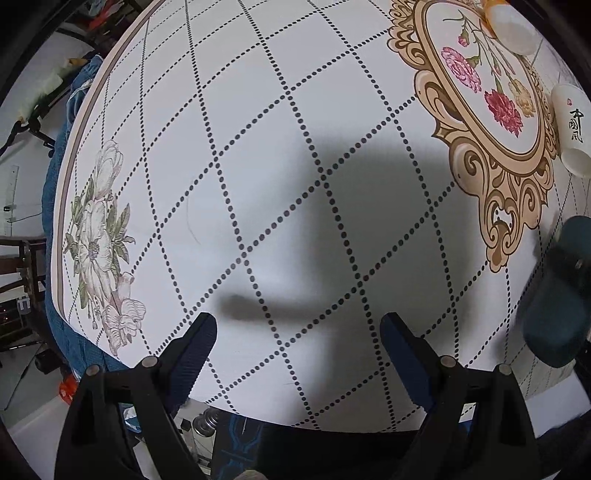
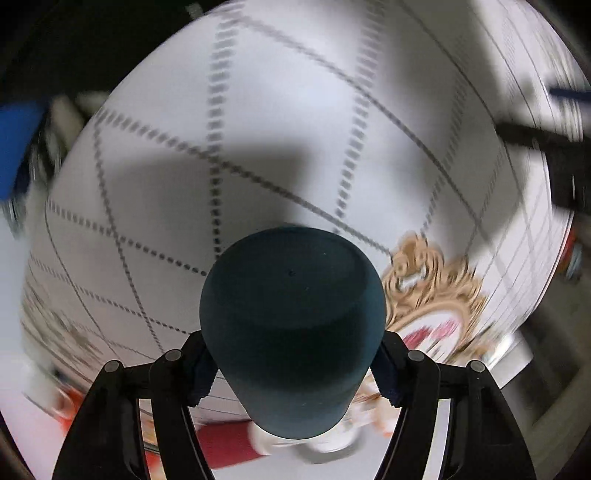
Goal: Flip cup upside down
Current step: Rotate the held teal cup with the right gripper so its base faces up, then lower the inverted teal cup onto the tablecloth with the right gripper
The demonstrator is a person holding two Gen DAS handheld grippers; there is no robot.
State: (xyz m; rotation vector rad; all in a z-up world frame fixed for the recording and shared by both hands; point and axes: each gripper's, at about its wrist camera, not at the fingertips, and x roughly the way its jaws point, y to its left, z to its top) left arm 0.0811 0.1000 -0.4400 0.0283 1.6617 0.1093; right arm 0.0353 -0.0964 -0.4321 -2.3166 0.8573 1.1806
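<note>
Dark teal cup (image 2: 291, 328) pinched in right gripper (image 2: 291, 373), base toward camera, aloft over patterned surface (image 2: 258, 110), mid-flip, not yet set down; left gripper (image 1: 299, 350) spread, empty.

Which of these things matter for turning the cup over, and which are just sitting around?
For the job:
- dark teal cup, clamped in the right tool

Just lying about:
- white cup with black characters
- pale cup beyond it
- left tool, open and empty
</note>
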